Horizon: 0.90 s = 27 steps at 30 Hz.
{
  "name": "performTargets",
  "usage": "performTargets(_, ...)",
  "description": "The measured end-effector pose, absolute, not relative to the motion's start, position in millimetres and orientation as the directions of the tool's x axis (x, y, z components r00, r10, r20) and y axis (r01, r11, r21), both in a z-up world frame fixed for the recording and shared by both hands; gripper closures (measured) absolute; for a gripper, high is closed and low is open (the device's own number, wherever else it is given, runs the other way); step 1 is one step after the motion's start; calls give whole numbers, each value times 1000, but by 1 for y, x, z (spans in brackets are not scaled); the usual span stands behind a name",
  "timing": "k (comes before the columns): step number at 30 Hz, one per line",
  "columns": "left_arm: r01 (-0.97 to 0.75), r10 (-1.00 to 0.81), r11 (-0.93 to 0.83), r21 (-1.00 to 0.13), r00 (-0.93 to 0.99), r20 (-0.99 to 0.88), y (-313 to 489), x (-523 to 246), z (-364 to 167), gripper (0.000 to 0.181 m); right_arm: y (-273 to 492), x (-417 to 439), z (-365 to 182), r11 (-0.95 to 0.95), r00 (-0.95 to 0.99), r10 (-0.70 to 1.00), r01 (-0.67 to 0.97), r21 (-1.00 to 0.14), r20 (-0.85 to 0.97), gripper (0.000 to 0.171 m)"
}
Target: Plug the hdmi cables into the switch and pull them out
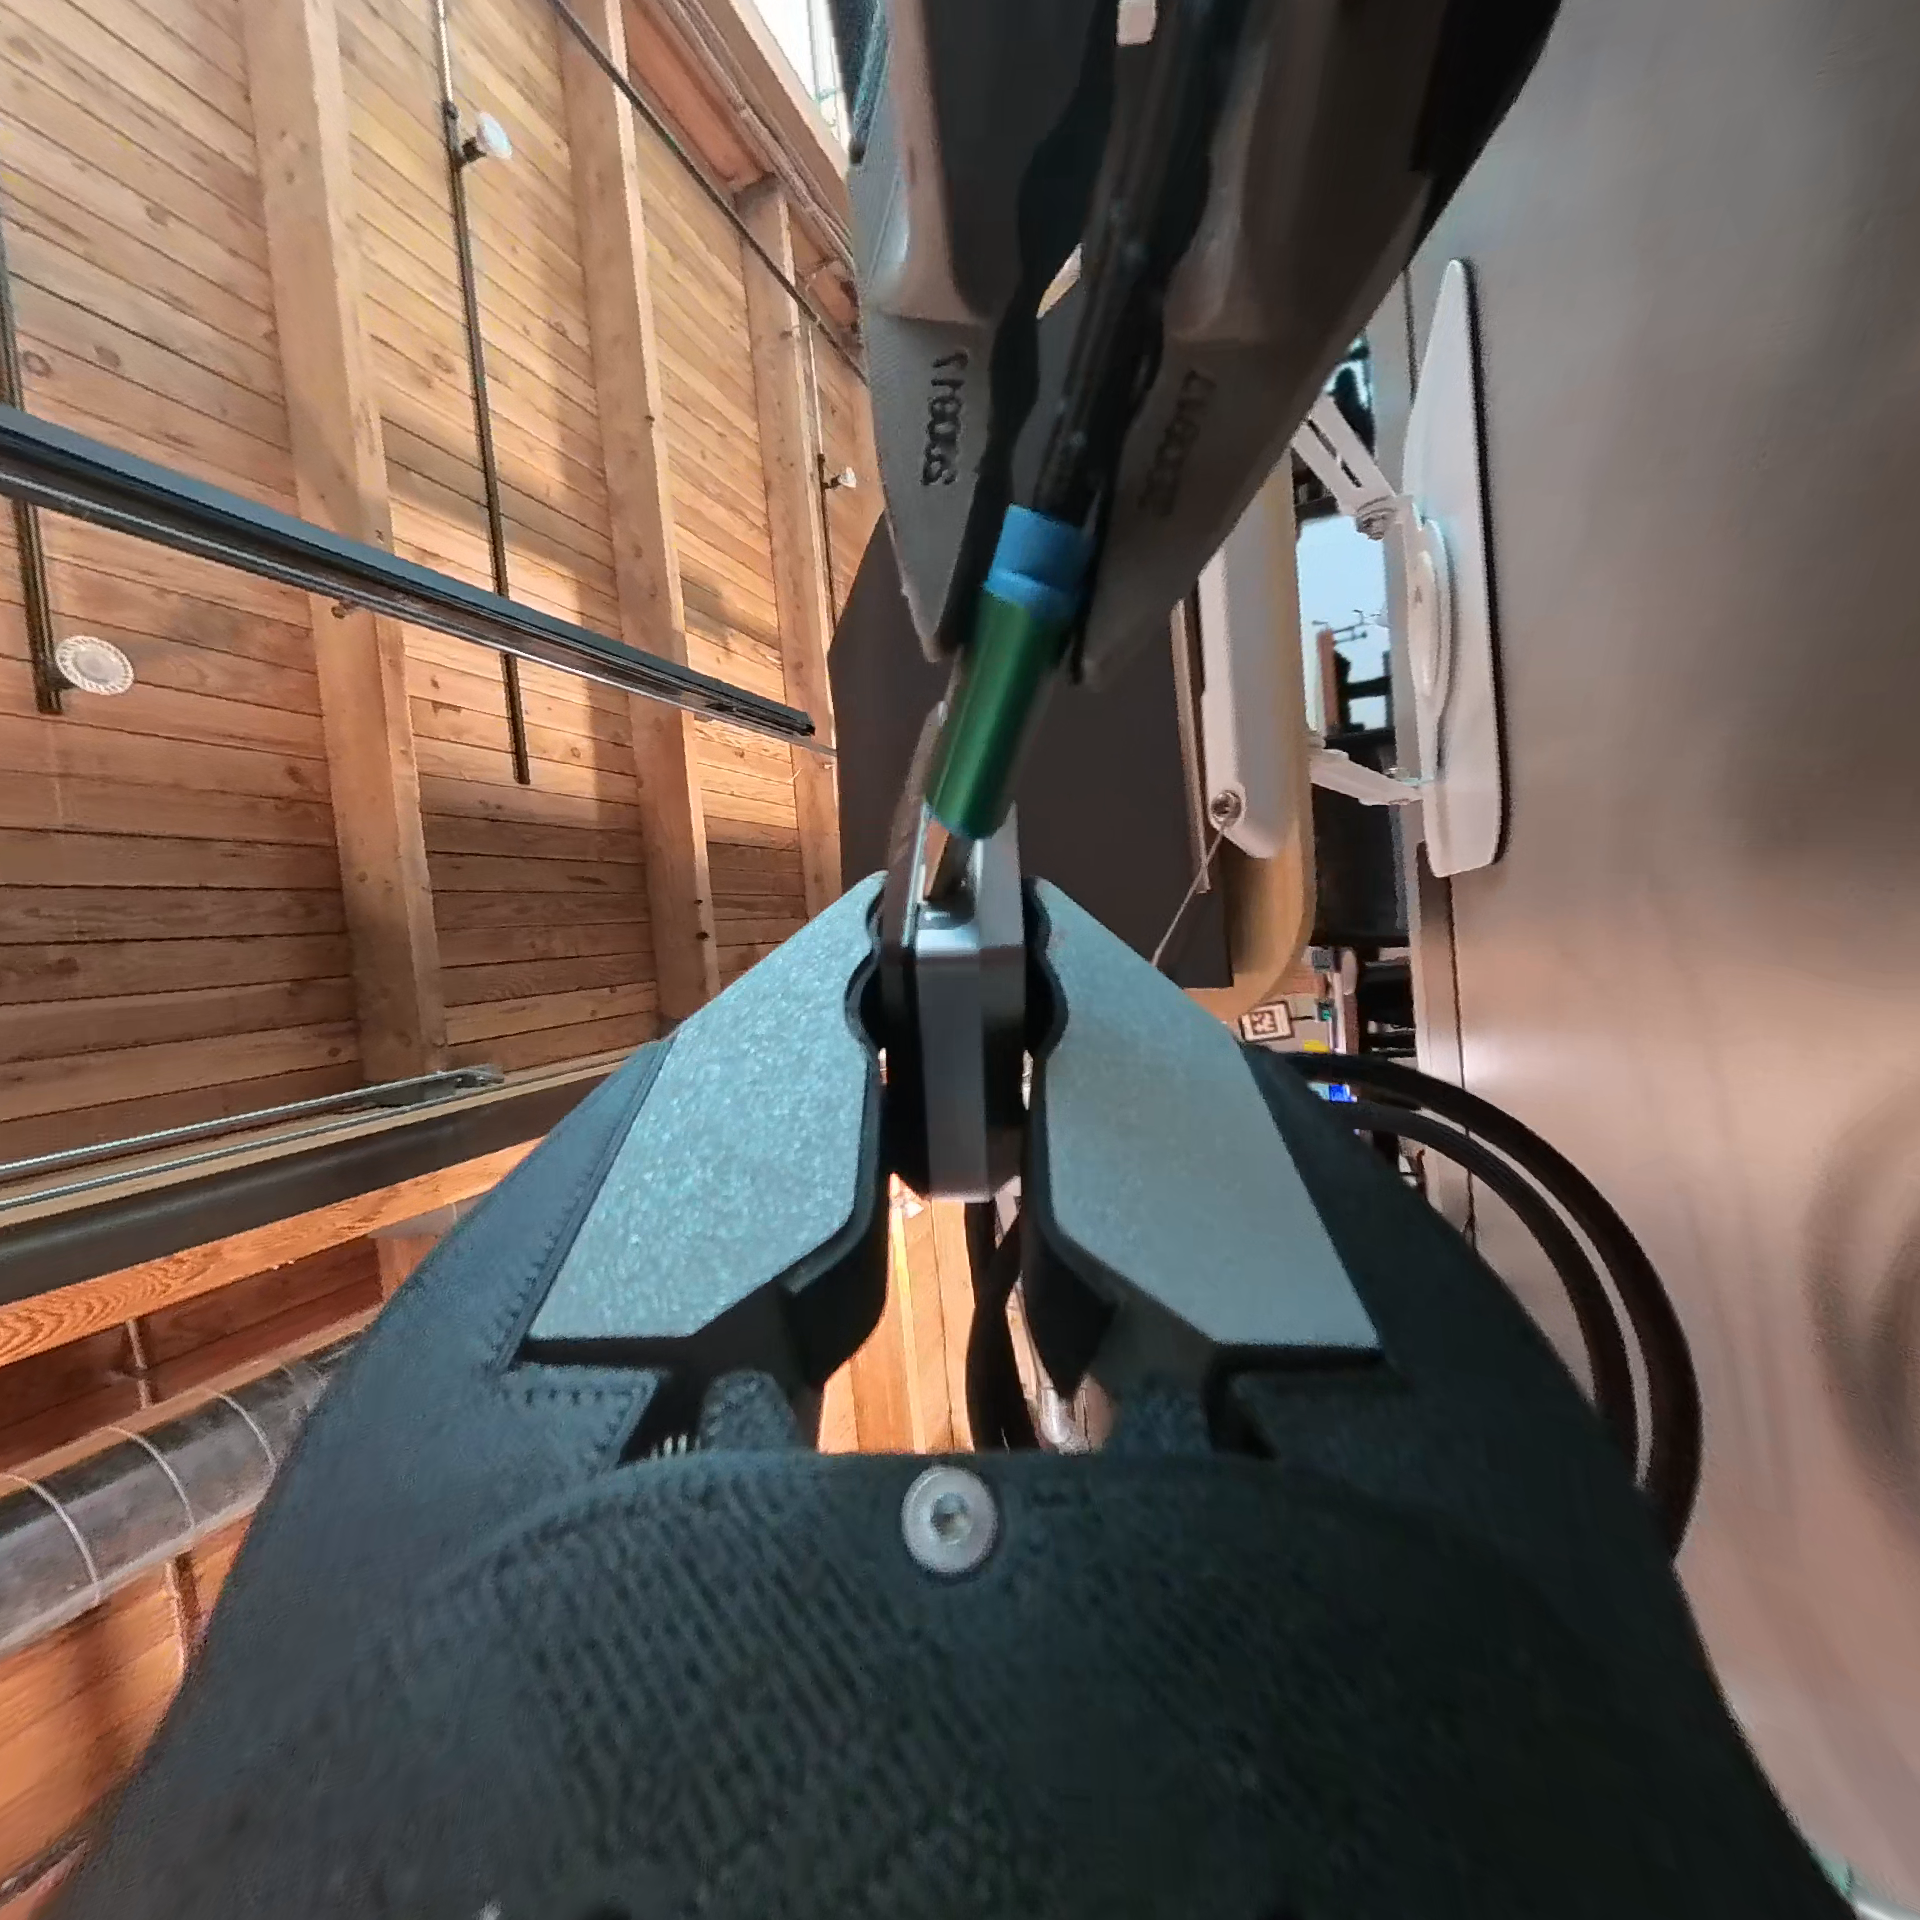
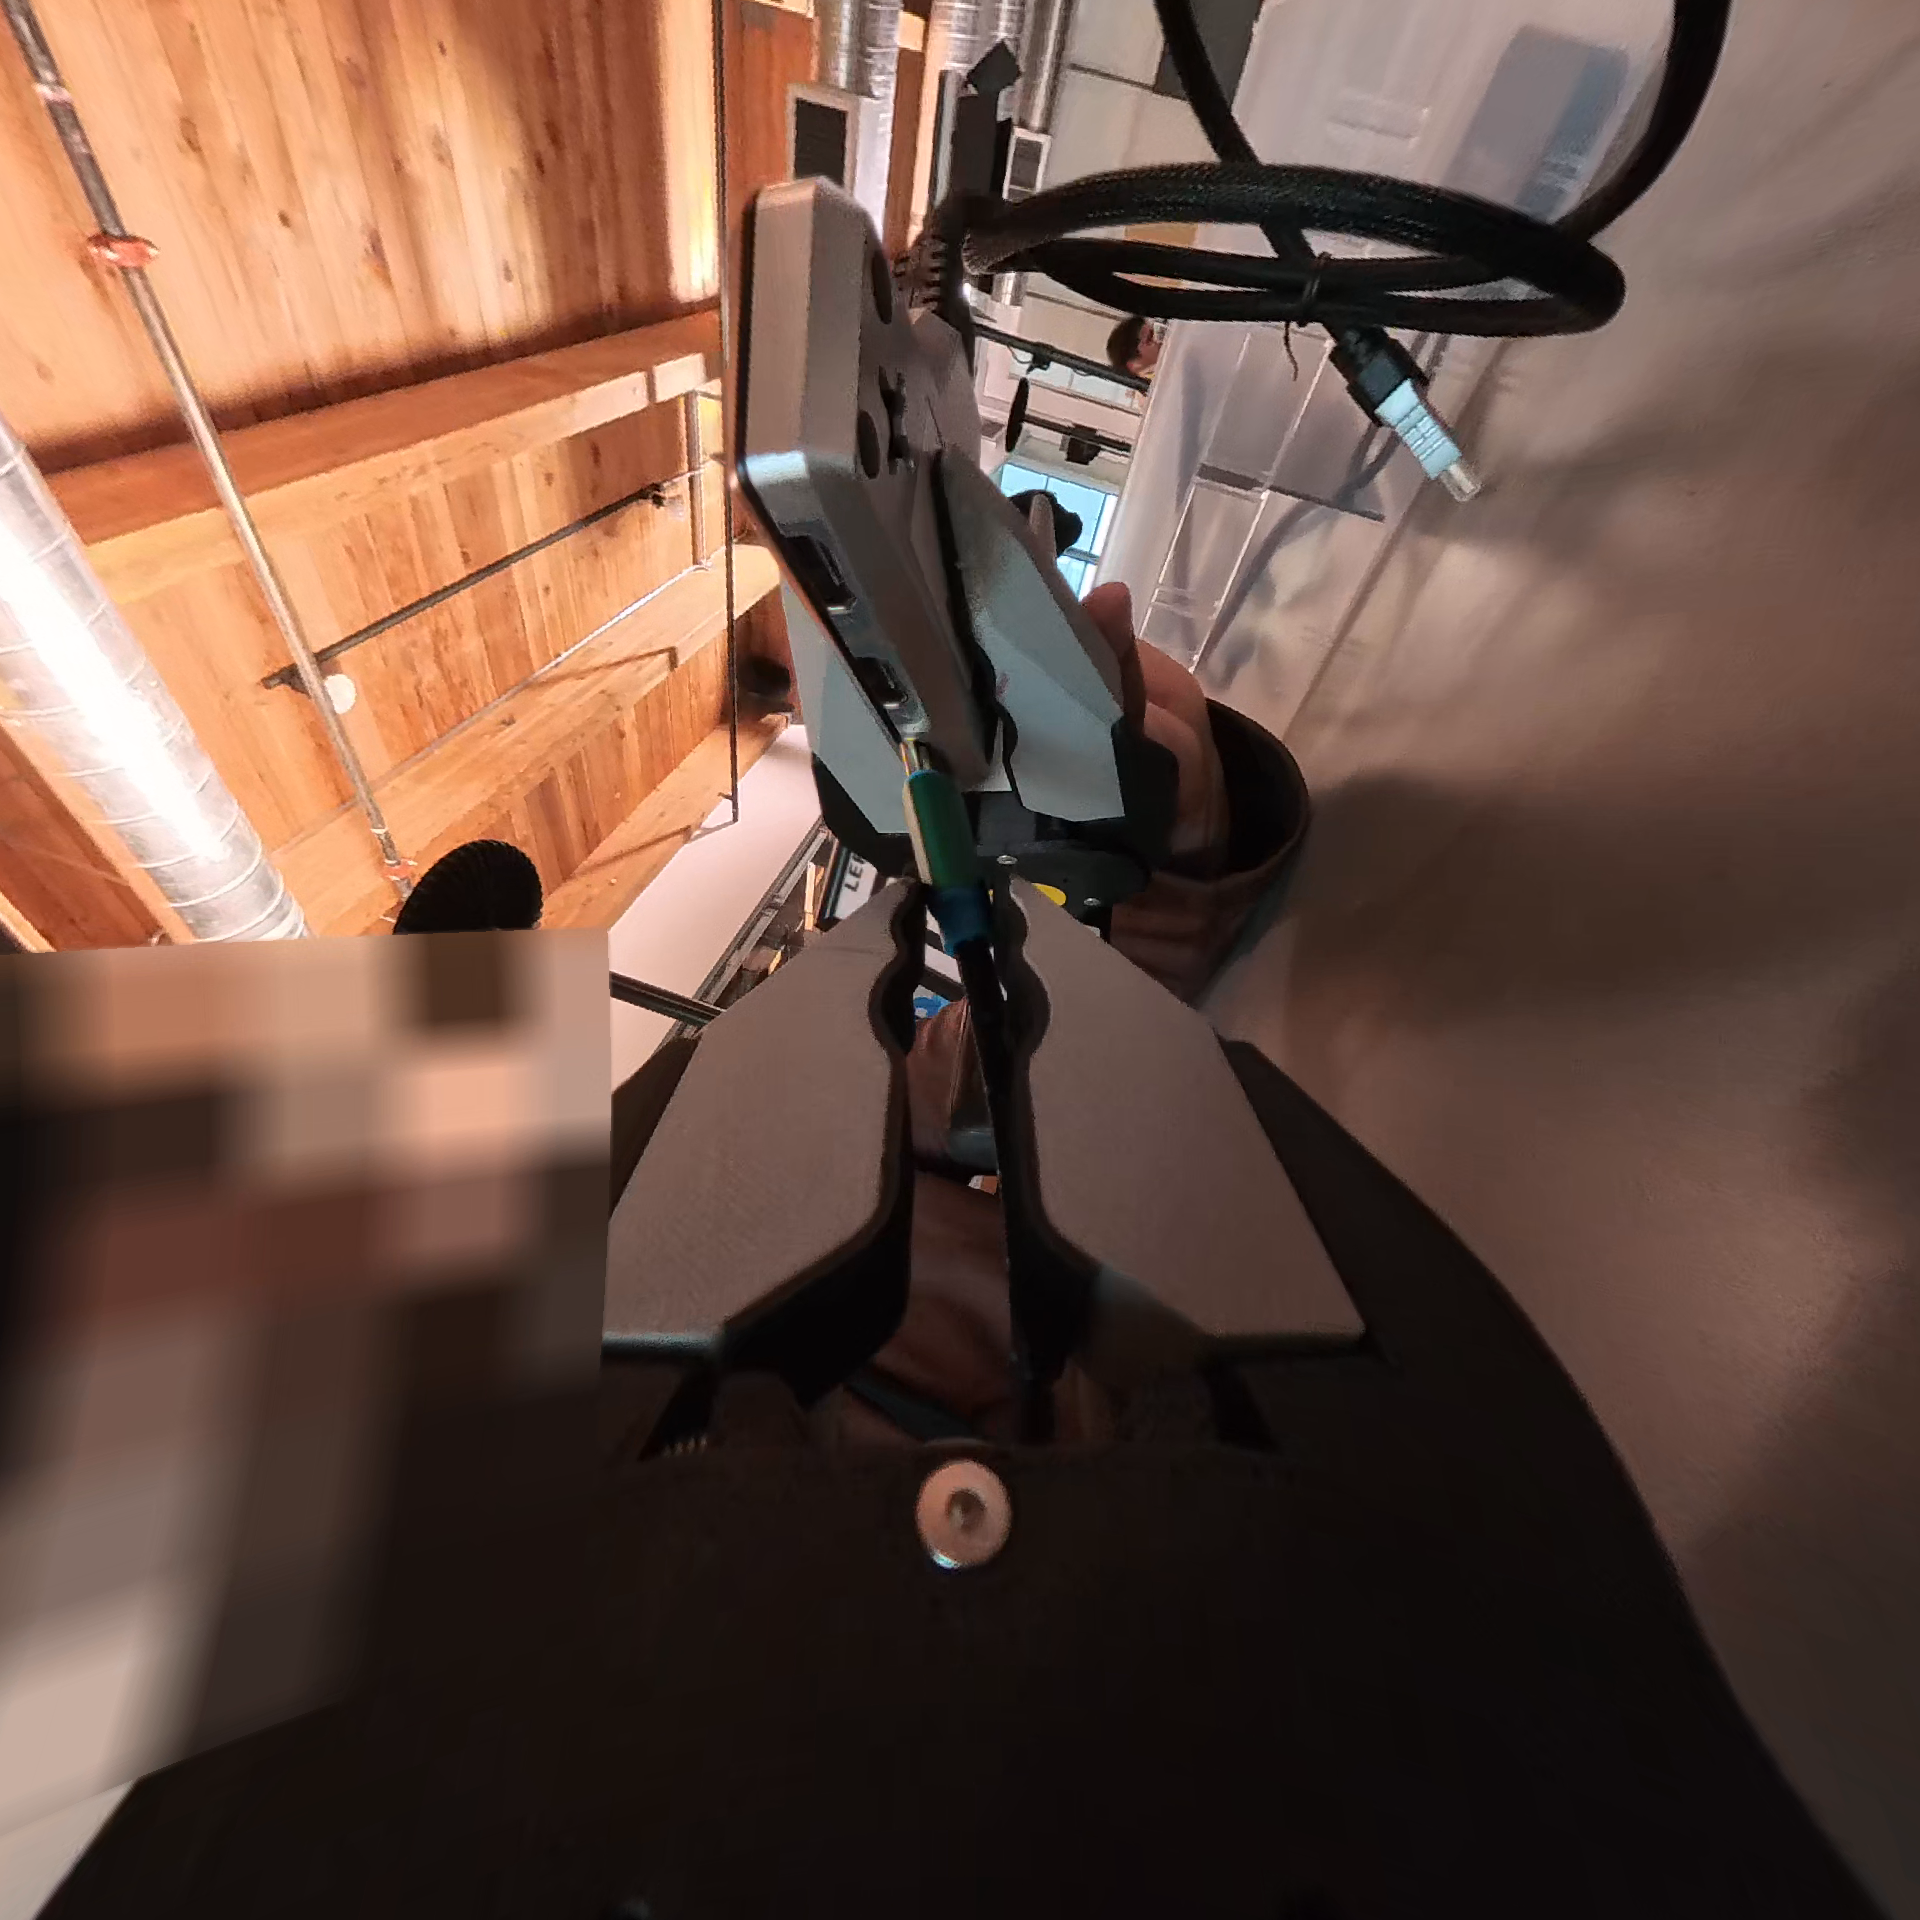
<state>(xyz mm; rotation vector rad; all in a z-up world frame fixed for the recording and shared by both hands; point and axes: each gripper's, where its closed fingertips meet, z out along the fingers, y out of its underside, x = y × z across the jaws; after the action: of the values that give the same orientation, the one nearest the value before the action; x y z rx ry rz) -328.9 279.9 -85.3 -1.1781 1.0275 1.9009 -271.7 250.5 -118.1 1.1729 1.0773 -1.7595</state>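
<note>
My left gripper (image 1: 956, 935) is shut on the grey HDMI switch (image 1: 951, 1049), seen edge-on between its fingers. In the right wrist view the switch (image 2: 831, 468) shows two empty ports on its side. My right gripper (image 2: 961, 925) is shut on a black cable (image 2: 992, 1091) just behind its green plug (image 2: 935, 821) with a blue band. The plug's metal tip meets the switch's end, with a little metal still showing. The right gripper (image 1: 1018, 623) and the green plug (image 1: 987, 727) also show from above in the left wrist view.
A coiled black braided cable (image 2: 1299, 260) hangs from the switch's far end, with a loose pale connector (image 2: 1418, 416). A grey table surface (image 2: 1610, 935) lies to the right. A hand (image 2: 1164, 707) holds the left gripper. Wooden walls (image 1: 364, 520) and a white monitor arm (image 1: 1444, 623) stand behind. One gripper's finger ends stand about 7 cm off the other's.
</note>
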Motion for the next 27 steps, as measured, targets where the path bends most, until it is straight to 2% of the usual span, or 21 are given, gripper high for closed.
performTargets(8,-826,116,-501,258,-360,-926,277,-336,-89,162,249,-277,-121,-383,-233,-183,912,-149,-955,162)
performTargets(18,-818,108,-499,286,-386,-916,278,-334,-90,162,246,-275,-122,-372,-214,-207,920,-126,-955,162)
performTargets(27,-797,82,-550,249,-348,-934,276,-346,-92,162,248,-286,-123,-450,-231,-221,886,-111,-948,163)
